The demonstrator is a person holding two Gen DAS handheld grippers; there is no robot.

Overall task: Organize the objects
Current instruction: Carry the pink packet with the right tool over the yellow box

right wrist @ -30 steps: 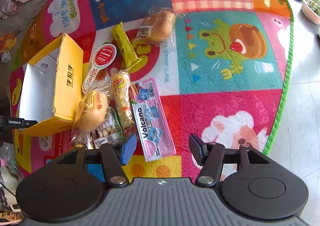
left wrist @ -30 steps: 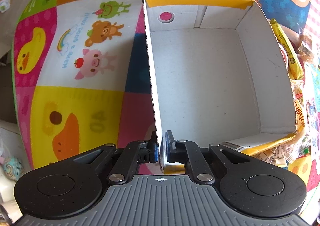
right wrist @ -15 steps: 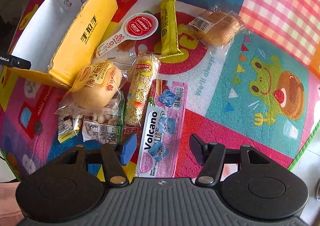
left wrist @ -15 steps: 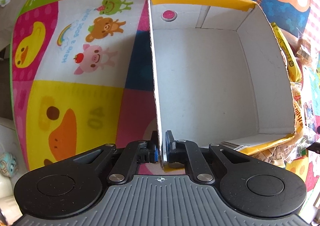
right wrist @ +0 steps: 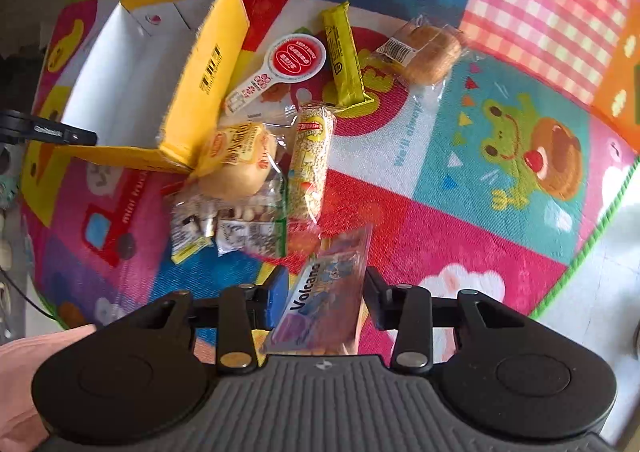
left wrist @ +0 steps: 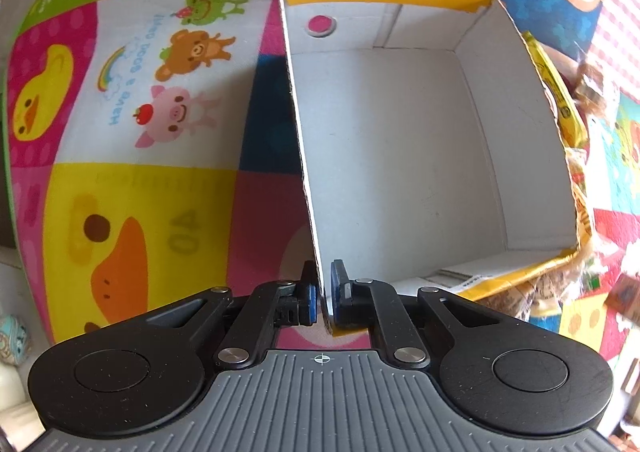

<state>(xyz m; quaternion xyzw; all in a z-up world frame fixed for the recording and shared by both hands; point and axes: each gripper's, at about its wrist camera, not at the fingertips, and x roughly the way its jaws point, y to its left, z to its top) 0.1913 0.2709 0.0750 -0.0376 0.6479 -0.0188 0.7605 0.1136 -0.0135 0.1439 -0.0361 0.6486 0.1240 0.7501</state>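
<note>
A yellow cardboard box with a white inside [left wrist: 400, 140] lies on a colourful play mat; it holds nothing I can see. My left gripper [left wrist: 325, 300] is shut on the box's near left wall. The box also shows in the right wrist view [right wrist: 132, 92], with the left gripper's finger [right wrist: 60, 132] at its edge. My right gripper [right wrist: 326, 296] is open, its fingers on either side of the pink Volcano snack pack [right wrist: 324, 292], which lies flat on the mat. I cannot tell whether the pads touch it.
Loose snacks lie right of the box: a round bun pack [right wrist: 236, 160], a grain bar [right wrist: 310, 160], a yellow bar [right wrist: 344, 56], a bread pack [right wrist: 428, 52], a white paddle-shaped pack [right wrist: 280, 68] and small sachets [right wrist: 224, 224]. The mat's green edge [right wrist: 592, 236] meets pale floor.
My right gripper has come down and forward, so the Volcano pack now sits between its open fingers. The left gripper keeps its hold on the box wall; the box barely shifted.
</note>
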